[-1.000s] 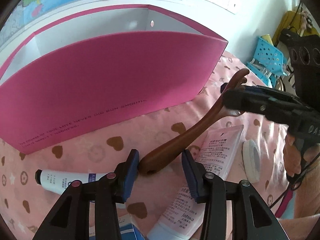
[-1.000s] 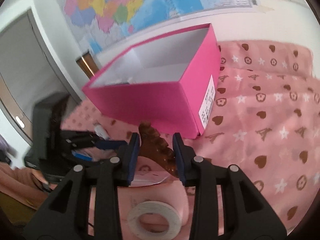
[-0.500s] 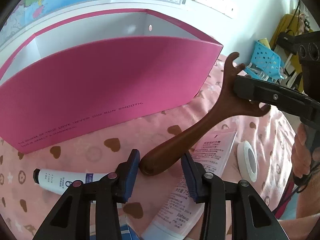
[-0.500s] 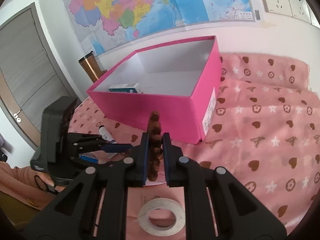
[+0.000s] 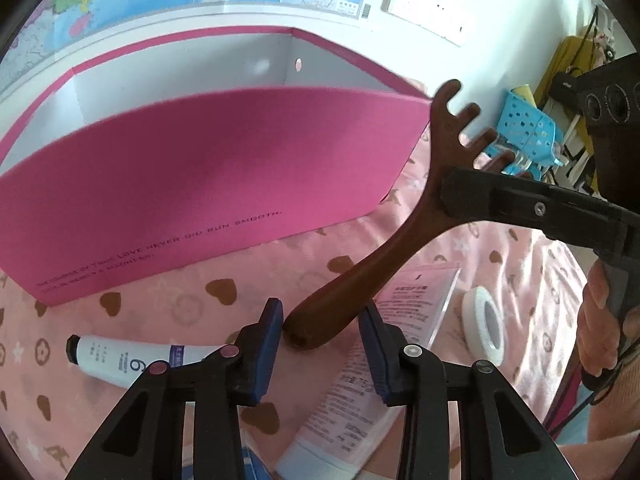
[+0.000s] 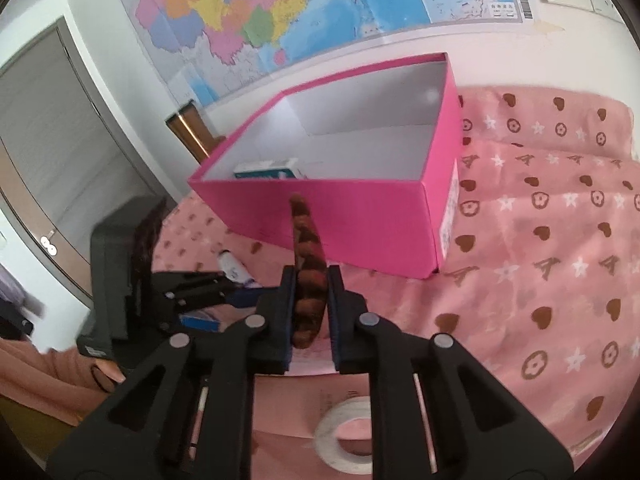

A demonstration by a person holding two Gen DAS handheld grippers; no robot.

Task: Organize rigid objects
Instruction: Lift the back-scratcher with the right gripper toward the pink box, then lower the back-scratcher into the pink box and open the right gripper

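My right gripper point(image 6: 311, 312) is shut on the toothed head of a brown wooden comb point(image 6: 306, 276) and holds it raised and tilted. In the left wrist view the comb point(image 5: 384, 256) slants up to the right, its handle end low between my left gripper's point(image 5: 320, 334) open jaws, not clamped. The right gripper also shows there as a black bar point(image 5: 532, 208) on the comb's head. An open pink box point(image 5: 192, 184) stands behind; in the right wrist view the pink box point(image 6: 360, 216) holds a small white and teal carton point(image 6: 268, 170).
On the pink heart-print cloth point(image 6: 560, 280) lie a white tube with a black cap point(image 5: 120, 360), a large pink tube point(image 5: 384, 360), a roll of white tape point(image 5: 486, 330) and a blue item point(image 6: 200, 324). A blue basket point(image 5: 528, 132) stands far right.
My right gripper closed on the comb's head and lifted it, turning the comb steeper with its teeth higher. My left gripper stayed open around the handle end.
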